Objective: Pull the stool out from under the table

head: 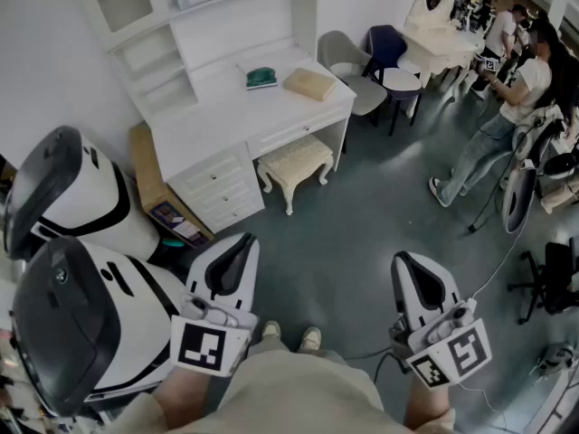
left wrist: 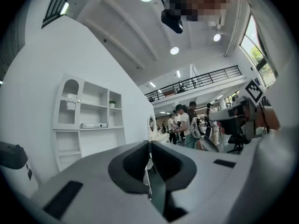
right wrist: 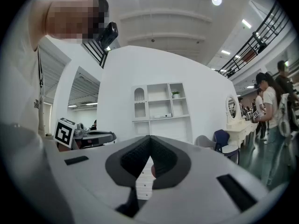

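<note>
A cream stool [head: 295, 165] with a padded seat and curved legs stands half under the white desk [head: 217, 105], near its right end. My left gripper [head: 242, 240] is held near my body, well short of the stool, its jaws shut with nothing between them. At the lower right my right gripper [head: 403, 260] is also shut and empty. In the left gripper view the left gripper [left wrist: 149, 146] points level toward the white shelf unit [left wrist: 88, 112]. The right gripper [right wrist: 149, 139] faces the same shelves [right wrist: 161, 107] from farther right.
A green object [head: 261, 78] and a tan pad [head: 309, 83] lie on the desk. Two white and black robot bodies [head: 72, 269] stand at my left, with a cardboard box [head: 158, 188] beside the desk drawers. Chairs [head: 380, 61], a vanity [head: 443, 34] and people [head: 507, 107] are at the back right.
</note>
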A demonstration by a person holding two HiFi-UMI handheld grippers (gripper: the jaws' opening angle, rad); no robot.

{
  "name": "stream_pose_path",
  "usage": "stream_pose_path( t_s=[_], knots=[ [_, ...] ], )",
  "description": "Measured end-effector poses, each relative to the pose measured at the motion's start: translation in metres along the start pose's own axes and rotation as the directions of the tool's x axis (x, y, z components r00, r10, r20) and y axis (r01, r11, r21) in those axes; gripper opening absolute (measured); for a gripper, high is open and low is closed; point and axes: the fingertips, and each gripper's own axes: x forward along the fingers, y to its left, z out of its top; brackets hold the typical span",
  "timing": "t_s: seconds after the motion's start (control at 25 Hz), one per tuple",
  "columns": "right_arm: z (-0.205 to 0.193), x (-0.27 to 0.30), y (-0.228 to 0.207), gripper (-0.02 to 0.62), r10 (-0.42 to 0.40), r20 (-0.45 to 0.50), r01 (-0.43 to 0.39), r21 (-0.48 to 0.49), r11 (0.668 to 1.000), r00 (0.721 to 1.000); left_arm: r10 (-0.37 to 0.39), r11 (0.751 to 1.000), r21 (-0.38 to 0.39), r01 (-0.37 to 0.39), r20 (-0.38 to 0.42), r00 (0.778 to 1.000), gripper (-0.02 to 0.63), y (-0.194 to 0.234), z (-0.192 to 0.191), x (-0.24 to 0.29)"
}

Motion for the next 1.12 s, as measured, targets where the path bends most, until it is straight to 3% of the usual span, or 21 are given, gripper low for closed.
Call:
stream_pose_path(
  t_s=[0.2, 0.64, 0.84, 0.88, 0.92, 0.96, 1.12],
  knots=[
    [0.005, -0.008, -0.003, 0.021, 0.007, 0.02, -0.008, 0.061, 0.998, 1.0, 0.007, 1.0, 0.003, -0.007, -0.005, 1.0, 0.035, -0.006, 0.001, -0.005],
    [0.004, -0.022, -0.017, 0.021, 0.036, 0.041, -0.039, 0.082, 0.996, 0.999, 0.044, 0.999, -0.011, -0.044, -0.023, 0.999, 0.035, -0.023, 0.0, -0.006],
    [0.009, -0.033, -0.024, 0.026, 0.044, 0.078, -0.05, 0.082, 0.995, 0.996, 0.106, 0.993, -0.056, -0.102, 0.092, 0.99, 0.037, -0.026, 0.02, -0.013],
    [0.011, -0.033, -0.025, 0.133, 0.043, 0.086, -0.05, 0.077, 0.996, 0.995, 0.117, 0.992, -0.056, -0.112, 0.108, 0.987, 0.058, -0.025, 0.022, -0.013],
    [0.011, -0.033, -0.027, 0.289, 0.04, 0.09, -0.047, 0.07, 0.996, 0.995, 0.124, 0.991, -0.055, -0.118, 0.117, 0.985, 0.146, -0.024, 0.024, -0.012],
    [0.01, -0.032, -0.029, 0.322, 0.036, 0.094, -0.042, 0.065, 0.997, 0.995, 0.13, 0.991, -0.058, -0.124, 0.119, 0.984, 0.258, -0.022, 0.024, -0.011],
    [0.006, -0.03, -0.039, 0.321, 0.037, 0.123, -0.047, 0.075, 0.996, 0.992, 0.177, 0.984, -0.029, -0.175, 0.11, 0.978, 0.275, -0.014, 0.017, -0.008]
  ],
)
